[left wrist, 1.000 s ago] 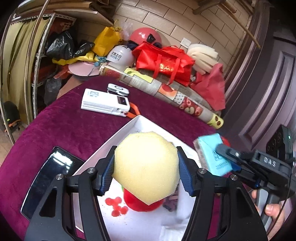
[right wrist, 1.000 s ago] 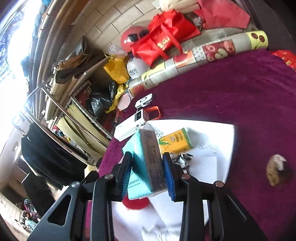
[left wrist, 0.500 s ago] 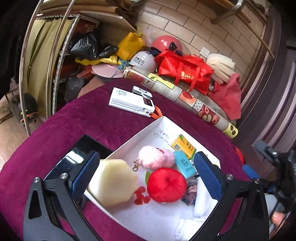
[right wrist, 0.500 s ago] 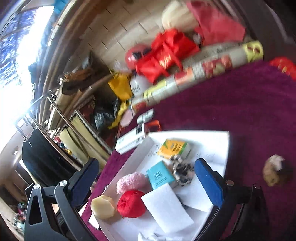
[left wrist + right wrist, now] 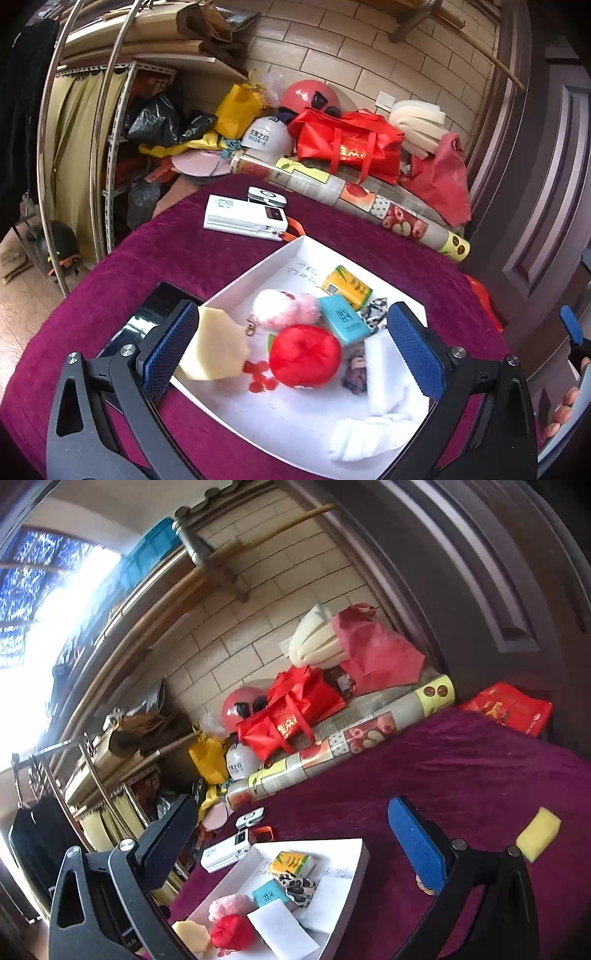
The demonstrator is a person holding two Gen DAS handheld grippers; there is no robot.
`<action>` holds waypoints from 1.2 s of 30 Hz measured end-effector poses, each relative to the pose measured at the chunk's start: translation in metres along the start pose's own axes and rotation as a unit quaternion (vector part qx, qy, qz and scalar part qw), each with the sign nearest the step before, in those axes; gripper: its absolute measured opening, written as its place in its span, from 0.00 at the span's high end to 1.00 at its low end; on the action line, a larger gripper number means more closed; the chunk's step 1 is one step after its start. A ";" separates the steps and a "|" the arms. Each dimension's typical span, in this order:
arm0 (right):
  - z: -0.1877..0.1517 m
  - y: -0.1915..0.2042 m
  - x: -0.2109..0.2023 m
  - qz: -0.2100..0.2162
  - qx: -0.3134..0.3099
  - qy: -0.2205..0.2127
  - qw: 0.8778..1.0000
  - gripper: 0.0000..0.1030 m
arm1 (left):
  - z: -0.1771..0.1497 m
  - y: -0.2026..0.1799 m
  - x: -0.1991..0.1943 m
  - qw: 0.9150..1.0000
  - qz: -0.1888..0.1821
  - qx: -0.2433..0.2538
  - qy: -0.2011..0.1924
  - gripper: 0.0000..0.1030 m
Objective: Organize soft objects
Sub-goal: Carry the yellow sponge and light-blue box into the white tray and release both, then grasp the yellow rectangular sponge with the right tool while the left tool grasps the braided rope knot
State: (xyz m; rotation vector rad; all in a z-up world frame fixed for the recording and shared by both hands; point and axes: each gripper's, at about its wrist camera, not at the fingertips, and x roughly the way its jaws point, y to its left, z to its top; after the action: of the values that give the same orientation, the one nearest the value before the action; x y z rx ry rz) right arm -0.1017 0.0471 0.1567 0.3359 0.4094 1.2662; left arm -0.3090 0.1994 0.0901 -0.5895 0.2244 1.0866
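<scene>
A white tray [image 5: 288, 435] on the purple tablecloth holds a pale yellow hexagonal sponge [image 5: 216, 345], a red plush ball [image 5: 304, 356], a pink fluffy pompom [image 5: 286, 308], a teal tissue pack [image 5: 343, 323], a yellow-green tissue pack [image 5: 345, 288] and white cloths [image 5: 373, 432]. My left gripper [image 5: 291, 350] is open above the tray, empty. My right gripper [image 5: 295, 849] is open and empty, raised above the tray [image 5: 354, 864]. A yellow sponge [image 5: 537, 834] lies on the cloth to the right, outside the tray.
A white power bank [image 5: 245, 218] and a small white device [image 5: 266, 195] lie behind the tray. A black phone [image 5: 155, 314] lies left of it. A rolled mat [image 5: 351, 199], red bags and helmets crowd the back. A dark door stands at the right.
A second ago my left gripper held the hexagonal sponge and my right held the teal tissue pack. Both were released into the tray and the grippers have since lifted back.
</scene>
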 end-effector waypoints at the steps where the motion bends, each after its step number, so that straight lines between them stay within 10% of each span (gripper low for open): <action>1: 0.003 -0.003 -0.002 0.001 0.005 -0.003 1.000 0.00 | 0.000 -0.001 -0.001 1.000 -0.003 -0.001 0.003 0.00; 26: 0.045 -0.164 -0.092 -0.199 0.090 -0.063 0.974 0.00 | -0.020 -0.078 -0.009 0.992 -0.084 0.088 0.036 0.00; 36: 0.013 -0.199 -0.043 -0.229 -0.016 0.116 0.966 0.00 | -0.049 -0.145 -0.001 0.973 -0.143 0.161 0.082 0.00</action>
State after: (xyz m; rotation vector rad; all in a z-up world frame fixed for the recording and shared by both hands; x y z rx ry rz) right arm 0.0616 -0.0481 0.0810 0.0549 0.6266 0.8574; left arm -0.1767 0.1239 0.0990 -0.4037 0.4376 0.7030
